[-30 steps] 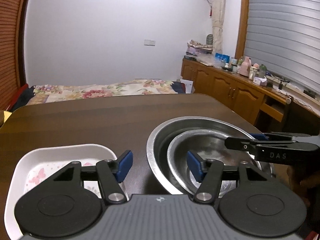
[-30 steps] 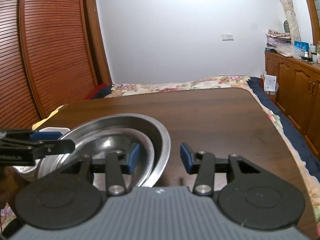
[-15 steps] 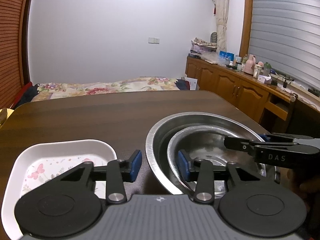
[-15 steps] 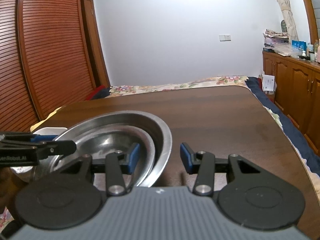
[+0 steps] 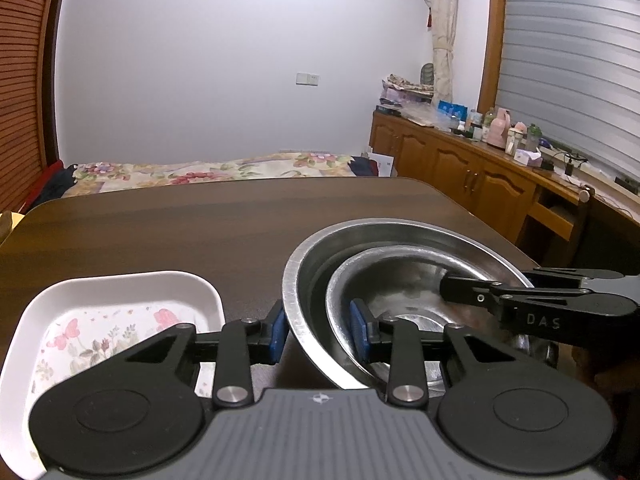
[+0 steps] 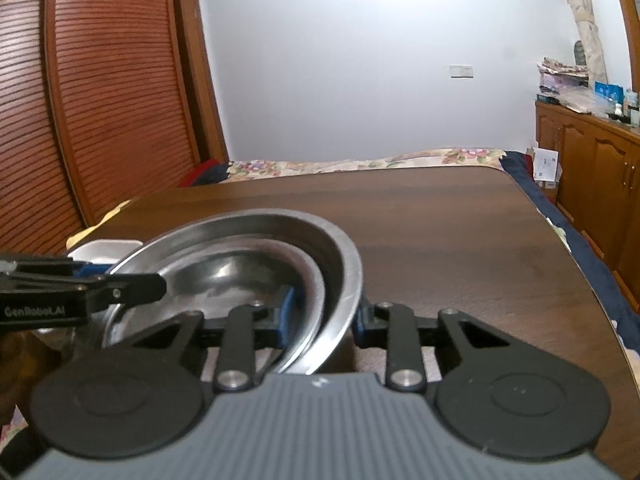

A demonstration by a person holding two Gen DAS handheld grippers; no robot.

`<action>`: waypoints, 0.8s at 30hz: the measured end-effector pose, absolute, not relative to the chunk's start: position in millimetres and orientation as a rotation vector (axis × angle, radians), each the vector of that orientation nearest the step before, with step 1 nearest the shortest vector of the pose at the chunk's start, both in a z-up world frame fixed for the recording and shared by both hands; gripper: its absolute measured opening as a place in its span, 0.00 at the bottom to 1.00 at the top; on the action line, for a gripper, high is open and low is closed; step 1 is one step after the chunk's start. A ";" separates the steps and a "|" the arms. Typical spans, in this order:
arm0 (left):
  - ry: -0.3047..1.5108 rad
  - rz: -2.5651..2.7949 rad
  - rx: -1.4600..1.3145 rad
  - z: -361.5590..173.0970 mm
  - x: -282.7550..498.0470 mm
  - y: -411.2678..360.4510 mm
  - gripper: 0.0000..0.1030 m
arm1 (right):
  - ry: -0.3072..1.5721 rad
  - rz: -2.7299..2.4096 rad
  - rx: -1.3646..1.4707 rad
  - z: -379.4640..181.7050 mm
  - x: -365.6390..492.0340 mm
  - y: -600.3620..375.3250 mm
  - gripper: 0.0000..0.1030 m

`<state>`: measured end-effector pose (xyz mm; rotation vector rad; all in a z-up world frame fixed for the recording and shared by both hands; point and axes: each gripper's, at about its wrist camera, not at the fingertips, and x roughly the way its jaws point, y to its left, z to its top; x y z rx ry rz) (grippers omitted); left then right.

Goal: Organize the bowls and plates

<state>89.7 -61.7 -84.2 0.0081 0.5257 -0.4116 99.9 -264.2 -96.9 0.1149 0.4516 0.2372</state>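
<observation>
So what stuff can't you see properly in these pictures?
- Near rim of the big steel bowl and small steel bowl nested inside: left wrist view, hidden behind the left gripper.
- White butterfly tray: left wrist view, cut off by the left edge; right wrist view, only a corner shows behind the bowls.
- Bottles on the sideboard: too small to read.
- Right gripper pads: right wrist view, blurred.

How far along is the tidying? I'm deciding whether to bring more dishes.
Done: the small steel bowl sits nested inside the large steel bowl. In hand: the left gripper and right gripper straddle opposite rims of that pair, their fingers having just been closing on both walls, seemingly for a two-handed lift. Left: the white floral plate lies apart on the table, unstacked.
</observation>
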 end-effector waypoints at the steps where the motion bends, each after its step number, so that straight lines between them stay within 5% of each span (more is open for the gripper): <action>1: 0.526 -0.411 0.008 -84.0 89.3 -61.9 0.33 | 0.453 0.236 0.107 -97.0 99.1 -262.8 0.27; 24: 0.485 -0.388 -0.054 -49.0 82.4 -33.5 0.28 | 0.406 0.227 0.150 -67.5 95.3 -246.7 0.24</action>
